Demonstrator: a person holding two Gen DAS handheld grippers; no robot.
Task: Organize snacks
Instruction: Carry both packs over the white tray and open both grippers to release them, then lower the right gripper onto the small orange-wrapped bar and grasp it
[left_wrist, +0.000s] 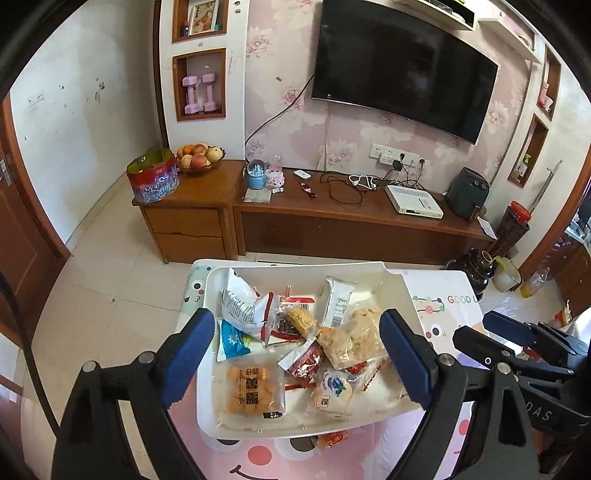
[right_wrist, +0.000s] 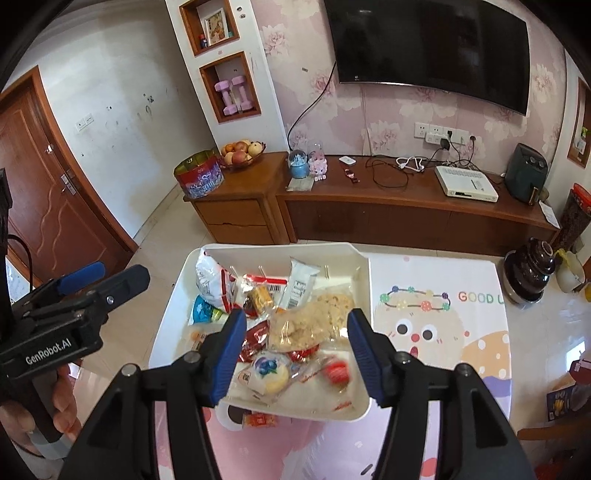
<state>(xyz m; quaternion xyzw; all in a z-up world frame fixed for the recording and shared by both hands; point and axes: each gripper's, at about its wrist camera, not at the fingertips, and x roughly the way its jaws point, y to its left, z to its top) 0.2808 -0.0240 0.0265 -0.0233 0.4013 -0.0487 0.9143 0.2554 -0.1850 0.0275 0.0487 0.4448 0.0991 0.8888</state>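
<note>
I've got both grippers over the tray (left_wrist: 397, 291) of snacks at frame centre, so I'd call this the approach before a pick; the left gripper (left_wrist: 297, 360) is spread wide with nothing in it, the right gripper (right_wrist: 295, 354) is about half open and empty too. Next I'd need to settle on one packet, say the crumbly bag (right_wrist: 314, 317), and drop straight onto it; count-wise: one tray, roughly a dozen packets piled inside, one stray (right_wrist: 260, 420) just outside the near rim.

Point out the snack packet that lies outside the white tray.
The orange-red packet on the tablecloth, poking out from under the tray's near edge; all other snacks lie inside.
</note>
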